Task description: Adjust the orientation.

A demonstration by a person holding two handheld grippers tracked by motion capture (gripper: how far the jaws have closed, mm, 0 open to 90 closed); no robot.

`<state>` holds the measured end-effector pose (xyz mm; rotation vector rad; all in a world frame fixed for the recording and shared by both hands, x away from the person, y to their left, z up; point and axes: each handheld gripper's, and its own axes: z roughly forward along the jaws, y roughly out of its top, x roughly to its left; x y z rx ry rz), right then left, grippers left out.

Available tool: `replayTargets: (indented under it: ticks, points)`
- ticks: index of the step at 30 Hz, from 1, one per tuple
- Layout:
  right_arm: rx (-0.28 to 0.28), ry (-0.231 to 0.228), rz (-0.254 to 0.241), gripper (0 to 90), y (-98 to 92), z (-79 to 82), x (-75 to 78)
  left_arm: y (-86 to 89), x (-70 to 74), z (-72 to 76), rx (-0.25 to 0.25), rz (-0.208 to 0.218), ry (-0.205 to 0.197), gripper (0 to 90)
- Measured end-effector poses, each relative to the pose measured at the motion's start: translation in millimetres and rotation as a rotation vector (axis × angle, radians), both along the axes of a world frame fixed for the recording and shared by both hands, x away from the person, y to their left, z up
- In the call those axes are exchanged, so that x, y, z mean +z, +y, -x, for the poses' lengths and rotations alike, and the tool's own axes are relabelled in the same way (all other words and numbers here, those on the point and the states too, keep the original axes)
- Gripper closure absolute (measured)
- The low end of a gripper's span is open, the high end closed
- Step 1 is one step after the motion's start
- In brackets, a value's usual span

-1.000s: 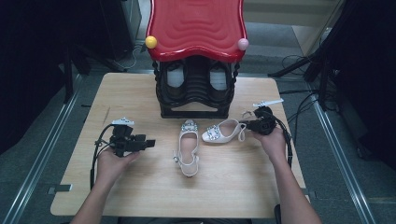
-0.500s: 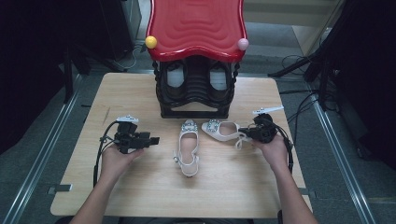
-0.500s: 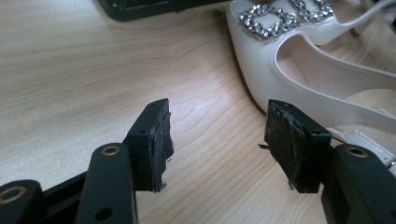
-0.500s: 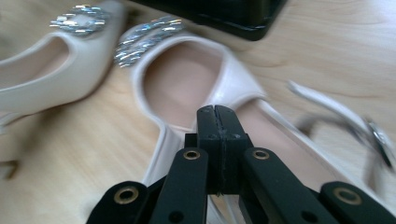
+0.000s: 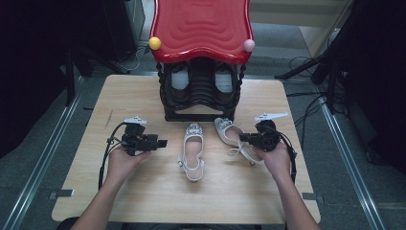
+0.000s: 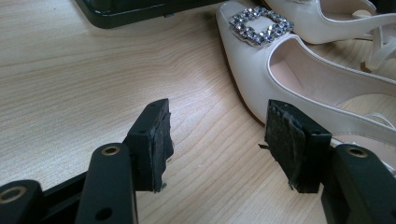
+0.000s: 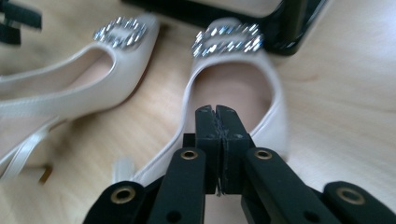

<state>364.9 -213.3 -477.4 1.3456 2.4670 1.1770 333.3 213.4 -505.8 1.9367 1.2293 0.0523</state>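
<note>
Two white slingback shoes with rhinestone buckles lie on the wooden table [image 5: 143,201]. The left shoe [image 5: 193,153] points its toe at the rack; in the left gripper view this left shoe [image 6: 289,74] sits just right of my left gripper [image 6: 217,140]. That left gripper [image 5: 163,143] is open and holds nothing, with bare wood between its jaws. My right gripper [image 5: 242,138] is shut on the rim of the right shoe [image 5: 230,134]. In the right gripper view the right gripper [image 7: 216,114] pinches the back edge of the right shoe [image 7: 233,88], toe towards the rack.
A black shoe rack [image 5: 201,96] with a red wavy top [image 5: 201,28] stands at the table's far middle, with shoes on its shelves. A yellow ball [image 5: 154,43] and a pink ball [image 5: 249,45] cap its corners. Cables trail off the right side.
My right hand has swung the right shoe round, from lying sideways with its toe leftward to pointing at the rack. The left hand and left shoe have stayed put.
</note>
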Motion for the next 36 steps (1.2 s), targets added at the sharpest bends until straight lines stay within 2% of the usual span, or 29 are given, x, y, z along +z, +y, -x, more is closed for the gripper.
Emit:
replayTargets:
  ticks: [2,4,9,10,15,23,28,30,32,36]
  points:
    - [-0.021,-0.017,-0.001,90.0,-0.3,-2.7,1.8,-0.6,-0.5,-0.1,-0.003,-0.001,0.0,41.1]
    - [-0.026,-0.01,0.006,90.0,2.6,-6.4,0.7,-0.9,-0.2,0.4,-0.004,-0.008,0.0,41.1]
    - [0.017,0.033,0.077,90.0,13.7,-11.2,-7.4,0.7,0.2,2.1,-0.005,-0.025,0.006,41.1]
    - [0.025,0.025,0.086,90.0,14.1,-10.9,-7.9,1.6,0.1,2.5,-0.005,-0.027,0.006,41.1]
    - [0.022,0.037,0.083,90.0,8.1,-8.7,-5.9,4.8,-0.2,4.8,0.007,-0.021,0.006,41.1]
    - [0.015,0.024,0.071,90.0,1.8,-7.6,-3.3,6.9,-1.1,4.7,0.006,-0.025,0.011,41.1]
    - [0.005,-0.011,0.136,90.0,1.6,-5.0,0.0,7.9,-0.7,5.1,0.014,-0.021,0.005,41.1]
    - [0.002,0.0,0.107,90.0,-0.2,-5.8,0.3,8.1,-1.0,4.7,0.011,-0.022,0.009,41.1]
    - [0.009,0.02,0.048,90.0,-1.6,-6.1,-0.3,7.1,-1.0,4.9,0.013,-0.025,0.004,41.1]
    - [0.012,0.011,0.041,90.0,-0.1,-3.9,2.3,6.4,-0.6,5.1,0.011,-0.025,0.004,41.1]
